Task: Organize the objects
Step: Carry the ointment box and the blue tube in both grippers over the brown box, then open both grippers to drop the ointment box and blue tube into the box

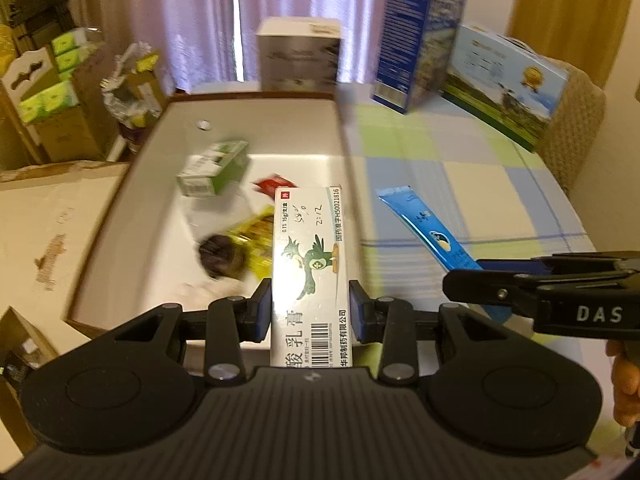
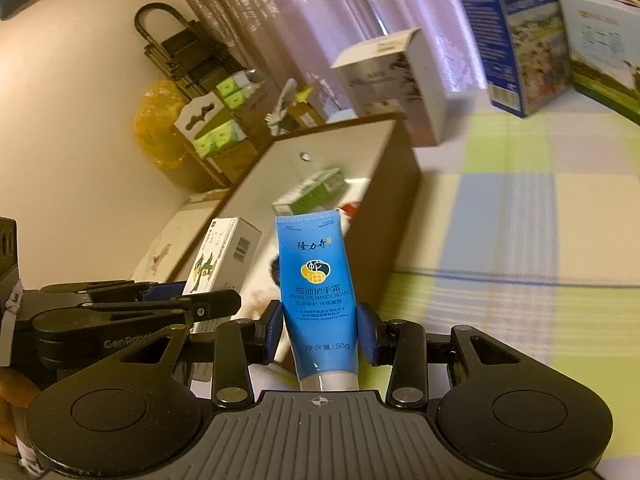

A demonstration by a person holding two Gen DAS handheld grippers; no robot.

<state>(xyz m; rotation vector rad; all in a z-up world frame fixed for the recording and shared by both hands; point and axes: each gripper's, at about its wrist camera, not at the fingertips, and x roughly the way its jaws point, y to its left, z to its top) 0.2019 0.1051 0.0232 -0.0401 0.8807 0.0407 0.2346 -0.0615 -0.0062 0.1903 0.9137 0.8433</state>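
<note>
My left gripper (image 1: pixel 310 312) is shut on a white ointment box (image 1: pixel 310 264) printed with a green bird, held above the near edge of a white bin with a brown rim (image 1: pixel 256 98). In the bin lie a small green box (image 1: pixel 214 172), a red packet (image 1: pixel 274 184), a yellow packet (image 1: pixel 256 240) and a dark round thing (image 1: pixel 218 256). My right gripper (image 2: pixel 320 332) is shut on a blue hand cream tube (image 2: pixel 318 280), cap end toward the camera. It hangs beside the bin's brown wall (image 2: pixel 396 208). The left gripper (image 2: pixel 200 298) with the ointment box (image 2: pixel 224 256) shows at the left there.
A checked tablecloth (image 1: pixel 460 152) covers the table. At the back stand a grey-white carton (image 1: pixel 298 54), a tall blue carton (image 1: pixel 416 40) and a landscape-printed carton (image 1: pixel 504 84). A cardboard box (image 1: pixel 48 232) and stacked goods sit left of the bin. Curtains hang behind.
</note>
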